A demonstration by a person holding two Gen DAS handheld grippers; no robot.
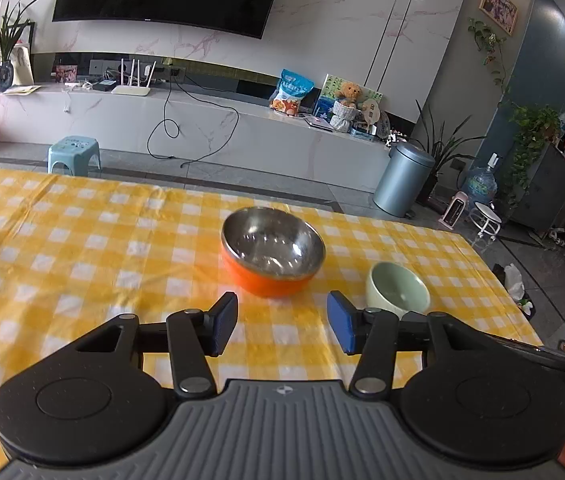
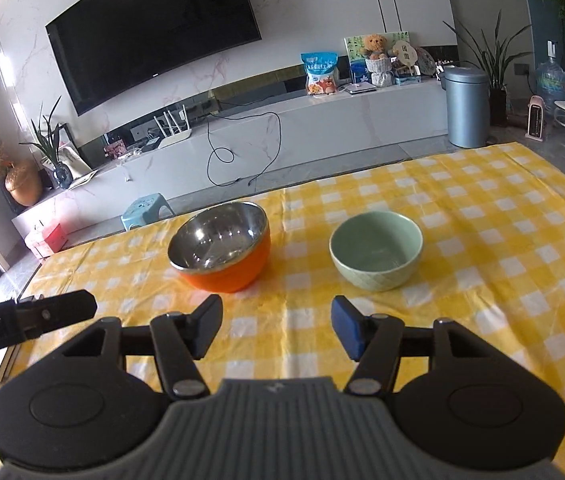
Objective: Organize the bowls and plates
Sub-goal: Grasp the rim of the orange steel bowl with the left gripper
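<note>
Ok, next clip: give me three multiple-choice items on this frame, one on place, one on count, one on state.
1. In the right wrist view, where is the green bowl relative to the orange bowl?
A. To its right, apart
B. Nested inside it
C. On its left, touching

2. How many bowls stand on the checked tablecloth?
A. One
B. Two
C. Four

3. What state is the right tool in?
A. Shut on the green bowl
B. Shut on nothing
C. Open, holding nothing

Key: 1 A, cloth shows between the two bowls. 2 B, only the orange and the green one appear in both views. 3 C, its jaws stand wide apart short of both bowls.
</note>
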